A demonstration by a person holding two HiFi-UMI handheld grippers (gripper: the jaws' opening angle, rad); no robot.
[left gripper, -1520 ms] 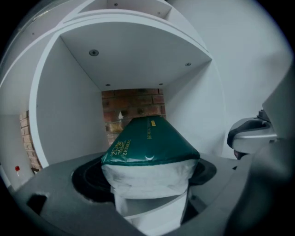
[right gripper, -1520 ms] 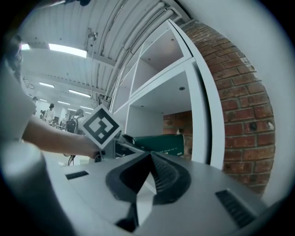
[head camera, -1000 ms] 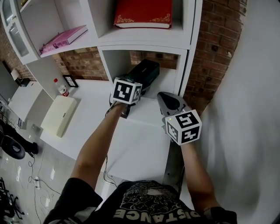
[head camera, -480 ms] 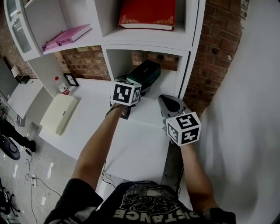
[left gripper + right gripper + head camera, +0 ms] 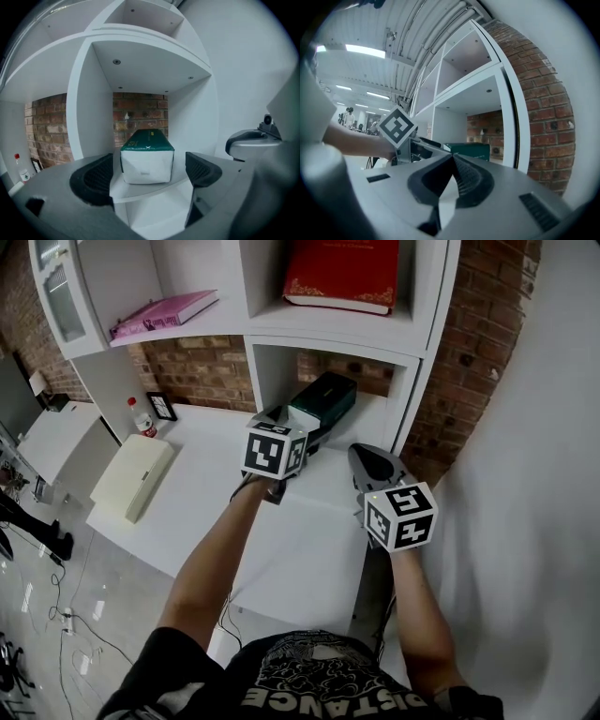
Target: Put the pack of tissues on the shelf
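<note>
Little has moved — my left tongs (image 5: 150,172) stay wide open and empty, clear of the pack of tissues (image 5: 146,154) at the front edge of the shelf (image 5: 154,190), my right tongs (image 5: 452,176) closed, empty — placing looks done.

The person wears a black T-shirt (image 5: 314,682) with white print. The left gripper (image 5: 148,171) and right gripper (image 5: 452,160) are grey, with black ribbed pads (image 5: 96,177) and black-marked white cubes (image 5: 274,452).
</note>
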